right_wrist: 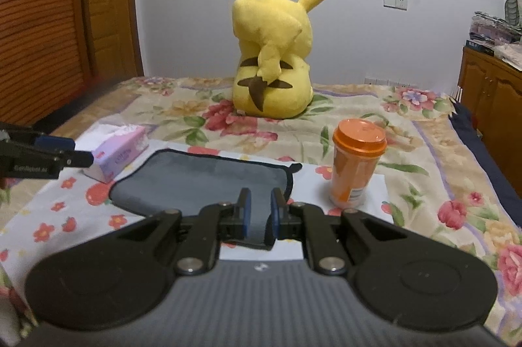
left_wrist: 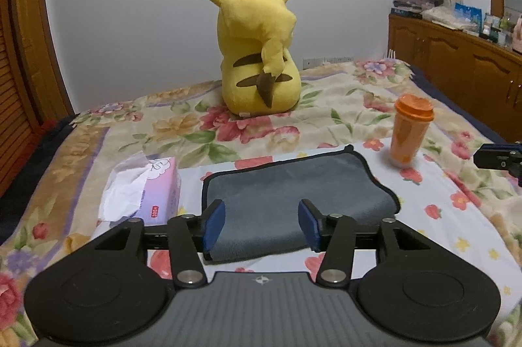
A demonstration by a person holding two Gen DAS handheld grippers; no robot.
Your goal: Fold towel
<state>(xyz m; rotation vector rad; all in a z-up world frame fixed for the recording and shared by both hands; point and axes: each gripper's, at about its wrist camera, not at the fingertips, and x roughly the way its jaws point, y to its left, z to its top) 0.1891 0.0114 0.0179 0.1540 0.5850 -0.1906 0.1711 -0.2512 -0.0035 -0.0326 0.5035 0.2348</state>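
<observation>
Left wrist view: the left gripper's (left_wrist: 261,224) own body hides the near edge of the bed (left_wrist: 326,105), and its blue pads cover parts of the grey towel's (left_wrist: 293,183) near fold. Its jaws are spread wide and hold nothing; whether the pads touch the cloth cannot be told. The towel lies folded on the flowered bedspread, dark-edged, a small loop sticking out at its far right corner. A pink tissue box (left_wrist: 153,187) sits just left of it, an orange lidded cup (left_wrist: 409,131) to the far right, a yellow Pikachu plush (left_wrist: 261,59) well beyond. The right gripper (left_wrist: 497,157) is cut off at the right edge.

Right wrist view: the right gripper (right_wrist: 261,211) has its jaws drawn narrow, with a strip of the towel (right_wrist: 202,180) showing between the pads; a firm pinch cannot be confirmed. The towel's near right corner is hidden behind the fingers. The left gripper (right_wrist: 71,152) enters from the left, in front of the tissue box (right_wrist: 120,151). The cup (right_wrist: 357,164) stands right of the towel, the plush (right_wrist: 272,53) far behind.
</observation>
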